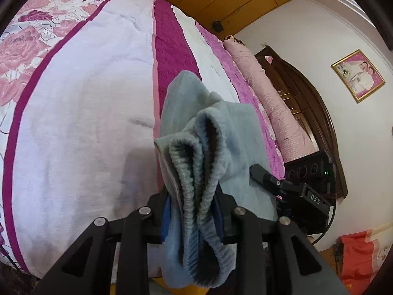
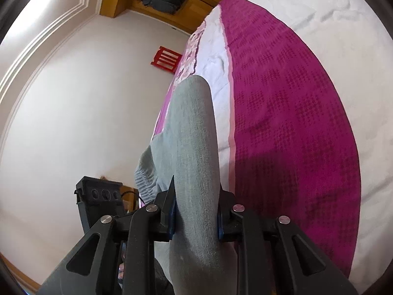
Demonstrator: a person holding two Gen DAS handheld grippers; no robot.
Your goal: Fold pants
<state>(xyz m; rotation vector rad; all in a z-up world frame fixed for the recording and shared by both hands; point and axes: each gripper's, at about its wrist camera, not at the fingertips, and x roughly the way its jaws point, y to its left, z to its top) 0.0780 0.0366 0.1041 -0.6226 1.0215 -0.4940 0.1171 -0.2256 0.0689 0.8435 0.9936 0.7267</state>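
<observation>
I have the left gripper (image 1: pixel 194 211) and right gripper (image 2: pixel 196 213) both clamped on the grey pants (image 1: pixel 208 132), which stretch lengthwise away over the bed (image 1: pixel 86 123).

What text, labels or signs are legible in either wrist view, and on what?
"DAS": white letters on the black body of the right gripper, seen in the left wrist view.
Framed picture on the wall: no text readable.
Red slatted item on the wall: no lettering I can make out.
Nothing readable on the grey pants, the bedspread or the left gripper.
</observation>
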